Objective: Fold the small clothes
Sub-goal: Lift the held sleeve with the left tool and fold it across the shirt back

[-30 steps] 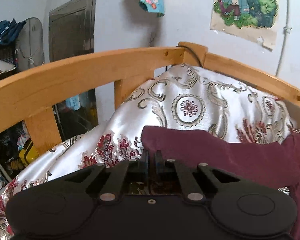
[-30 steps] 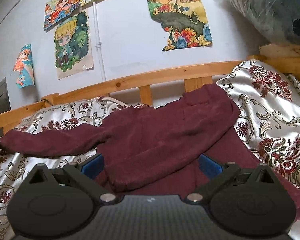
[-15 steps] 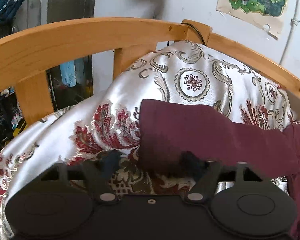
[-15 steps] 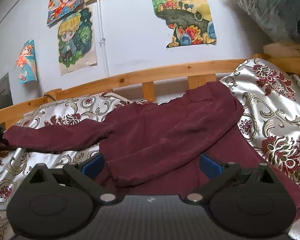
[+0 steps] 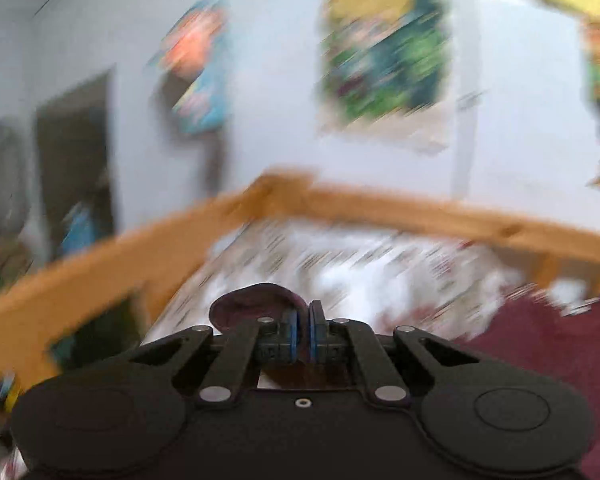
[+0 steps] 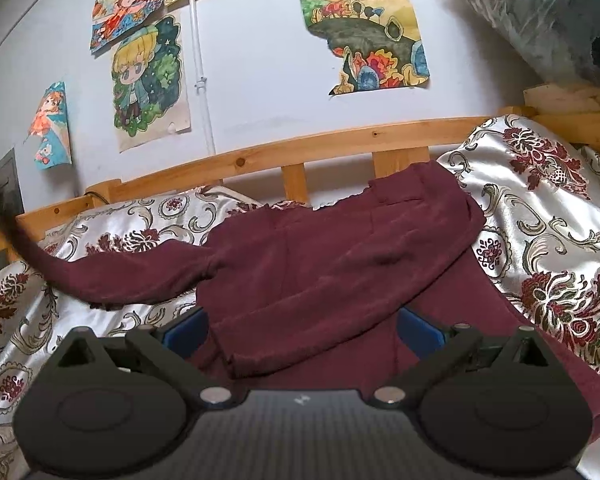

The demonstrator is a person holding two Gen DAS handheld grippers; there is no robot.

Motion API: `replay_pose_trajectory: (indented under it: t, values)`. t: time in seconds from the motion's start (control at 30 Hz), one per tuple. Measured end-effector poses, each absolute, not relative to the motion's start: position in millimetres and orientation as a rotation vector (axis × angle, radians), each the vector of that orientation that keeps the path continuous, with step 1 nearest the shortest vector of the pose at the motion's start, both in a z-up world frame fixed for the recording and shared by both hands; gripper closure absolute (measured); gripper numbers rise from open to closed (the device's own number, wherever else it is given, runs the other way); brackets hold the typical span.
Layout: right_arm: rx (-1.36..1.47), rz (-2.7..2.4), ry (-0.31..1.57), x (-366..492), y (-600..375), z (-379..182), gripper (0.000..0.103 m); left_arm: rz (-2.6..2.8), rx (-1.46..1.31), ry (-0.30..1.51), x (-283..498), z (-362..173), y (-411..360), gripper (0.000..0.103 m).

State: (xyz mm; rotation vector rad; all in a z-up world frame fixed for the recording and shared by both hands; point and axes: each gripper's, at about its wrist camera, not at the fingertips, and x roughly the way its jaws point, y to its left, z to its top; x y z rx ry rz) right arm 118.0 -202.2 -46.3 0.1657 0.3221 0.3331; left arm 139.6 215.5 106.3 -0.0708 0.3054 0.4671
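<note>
A maroon sweater [image 6: 320, 256] lies on the patterned bedspread [image 6: 540, 220], its right side folded over the body. Its left sleeve [image 6: 112, 280] stretches out to the left, and the far end rises into a dark blur at the frame's edge. In the blurred left wrist view my left gripper [image 5: 303, 320] is shut on the sleeve's cuff [image 5: 252, 306], which bulges up beside the blue pads, raised off the bed. My right gripper [image 6: 300, 334] stands open low over the sweater's near edge, with the folded cloth lying between its blue pads [image 6: 184, 336], which do not press on it.
A wooden bed rail [image 6: 260, 156] runs along the far side and around the left end [image 5: 100, 264]. Drawings [image 6: 148, 80] hang on the white wall. A plastic-wrapped bundle [image 6: 540, 20] sits at the top right.
The left gripper opened over the sleeve's cuff, closed on it, then lifted it and swung right, blurring its view. The sleeve's end now curves upward. The right gripper has stayed put.
</note>
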Motion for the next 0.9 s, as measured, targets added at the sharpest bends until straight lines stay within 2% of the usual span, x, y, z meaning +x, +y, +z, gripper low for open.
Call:
replay_pose_trajectory:
  t: [0.2,0.37,0.63,0.9]
  values:
    - [0.186,0.307,0.304,118.2,-213.6,-36.6,0.000,0.144,0.062,0.183,167.6,153.4,120.6,0.098]
    - [0.181,0.235,0.309,122.3,-233.4,-29.8,0.000,-0.102,0.107,0.169,196.4,149.9,38.6,0.098]
    - [0.165,0.018,0.371,145.9,-283.2,-31.2,0.000,-0.342,0.129,0.297,226.4,86.8,-74.0,0.098]
    - [0.148,-0.115,0.424,168.1,-323.3,-36.4,0.000,-0.444,0.142,0.452,216.6,12.1,-127.3,0.098]
